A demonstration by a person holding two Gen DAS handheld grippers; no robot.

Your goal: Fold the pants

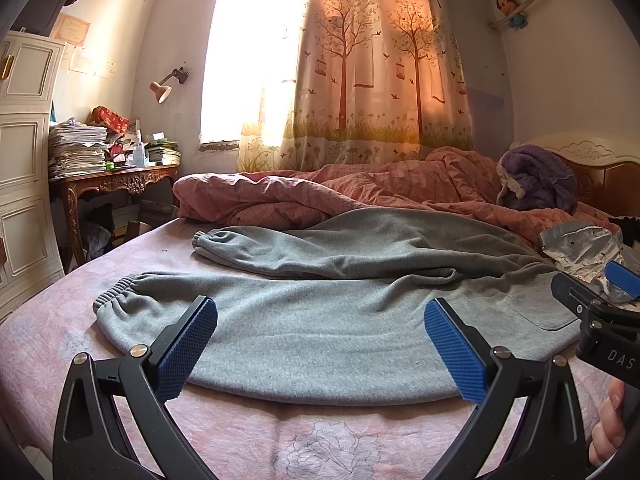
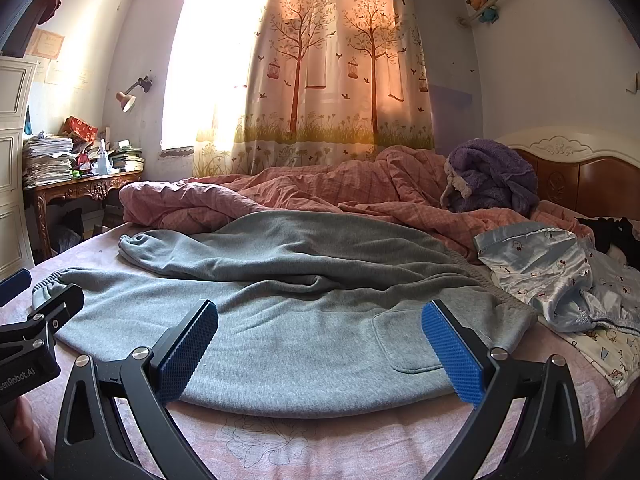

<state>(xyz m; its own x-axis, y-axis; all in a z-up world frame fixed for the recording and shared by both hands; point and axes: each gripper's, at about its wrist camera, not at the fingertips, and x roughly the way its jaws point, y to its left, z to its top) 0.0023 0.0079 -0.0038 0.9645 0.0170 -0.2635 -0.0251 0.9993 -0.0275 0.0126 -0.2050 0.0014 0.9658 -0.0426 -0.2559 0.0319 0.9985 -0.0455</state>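
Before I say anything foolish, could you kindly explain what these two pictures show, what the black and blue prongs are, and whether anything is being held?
No robot here: a person carries a two-finger gripper in each hand, each with a fisheye camera looking along its fingers. One picture is from the left gripper, the other from the right gripper. The blue parts are finger pads. Both grippers are open and hold nothing. Ahead, grey sweatpants lie spread on a pink floral bedsheet, unfolded. Behind them is a rumpled pink quilt; beside them, light blue pyjamas.

A rumpled pink quilt (image 2: 280, 196) lay across the bed (image 2: 320, 452) beneath a tree-patterned curtain (image 2: 332, 80), with a purple blanket (image 2: 492, 176) by the headboard (image 2: 580, 172) and a cluttered table (image 2: 84, 188) at the left.
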